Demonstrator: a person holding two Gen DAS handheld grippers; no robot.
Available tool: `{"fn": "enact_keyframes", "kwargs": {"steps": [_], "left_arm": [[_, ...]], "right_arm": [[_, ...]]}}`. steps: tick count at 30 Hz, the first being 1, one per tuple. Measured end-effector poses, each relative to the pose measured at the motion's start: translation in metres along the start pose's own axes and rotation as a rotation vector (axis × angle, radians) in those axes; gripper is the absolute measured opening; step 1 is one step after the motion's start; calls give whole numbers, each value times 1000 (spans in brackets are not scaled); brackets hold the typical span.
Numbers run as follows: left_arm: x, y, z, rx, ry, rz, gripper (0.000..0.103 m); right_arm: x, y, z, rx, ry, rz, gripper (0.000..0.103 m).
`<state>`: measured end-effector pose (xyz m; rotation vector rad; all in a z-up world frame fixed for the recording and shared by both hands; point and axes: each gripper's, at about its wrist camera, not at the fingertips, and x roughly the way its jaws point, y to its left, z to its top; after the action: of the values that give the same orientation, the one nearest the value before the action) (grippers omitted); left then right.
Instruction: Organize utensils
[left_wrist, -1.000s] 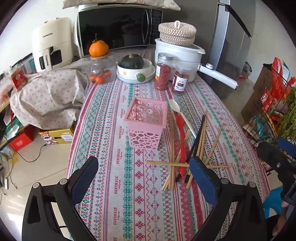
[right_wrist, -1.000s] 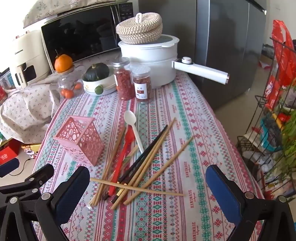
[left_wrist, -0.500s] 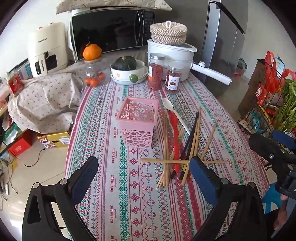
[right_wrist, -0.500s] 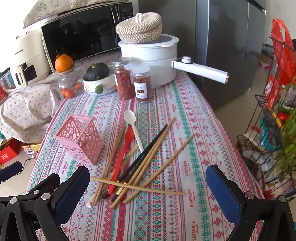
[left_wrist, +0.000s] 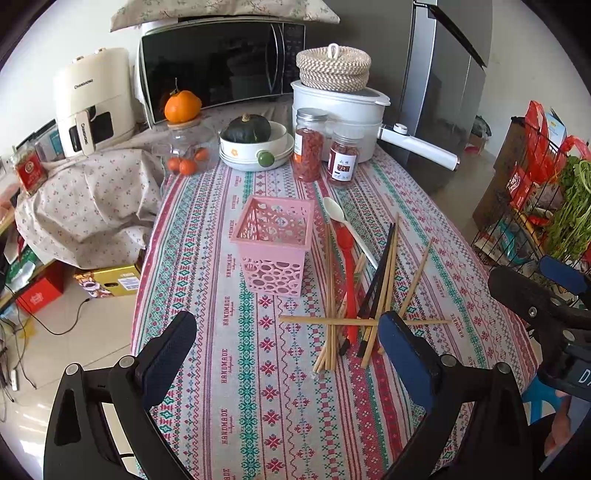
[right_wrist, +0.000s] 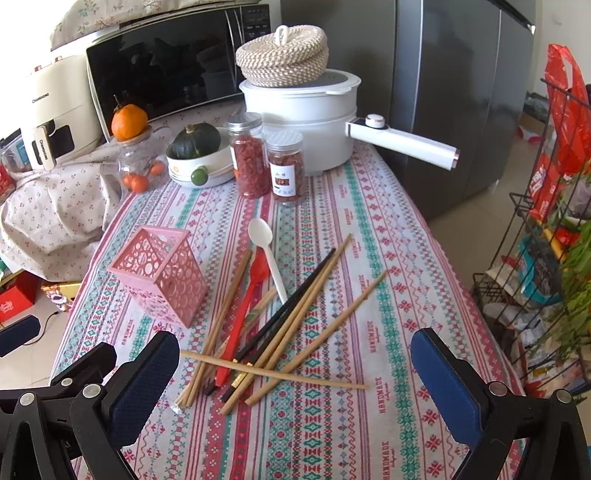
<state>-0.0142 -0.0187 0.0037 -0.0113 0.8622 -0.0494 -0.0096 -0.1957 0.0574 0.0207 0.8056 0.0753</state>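
In the centre of the right wrist view, a loose heap of utensils lies on the patterned red, green and white tablecloth (right_wrist: 369, 236). Most of the light wooden chopsticks (right_wrist: 295, 325) run with their long axes from lower left to upper right of the frame, tips fanned out toward the upper right. One wooden chopstick (right_wrist: 273, 373) lies almost level across the bottom of the heap, on top of the others, running left to right. A pair of black chopsticks (right_wrist: 291, 301) with gold bands near their lower ends takes the same diagonal line as the wooden ones. A red plastic spoon (right_wrist: 247, 306) lies steeply, bowl toward the top of the frame and handle toward the bottom. A white plastic spoon (right_wrist: 267, 254) lies just beside it, bowl at the top and handle slanting down to the right, crossing under the black pair.

Left of the heap, at centre left, stands an upright pink square plastic basket with round holes (right_wrist: 162, 277), open side up and seemingly empty in the left wrist view, apart from the chopsticks.

The left gripper (left_wrist: 284, 350) at the bottom of its view is spread wide with nothing between its blue pads. The right gripper (right_wrist: 295, 365) is likewise spread wide and empty, framing the heap's lower end.
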Motion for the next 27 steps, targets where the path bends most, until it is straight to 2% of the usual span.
{"fn": "enact_keyframes", "kwargs": {"steps": [17, 27], "left_arm": [[-11, -9, -3, 55, -57, 33, 100], [-14, -7, -4, 56, -64, 27, 100]], "right_arm": [[-11, 8, -1, -21, -36, -1, 103], [-3, 6, -1, -9, -18, -7, 103]]}}
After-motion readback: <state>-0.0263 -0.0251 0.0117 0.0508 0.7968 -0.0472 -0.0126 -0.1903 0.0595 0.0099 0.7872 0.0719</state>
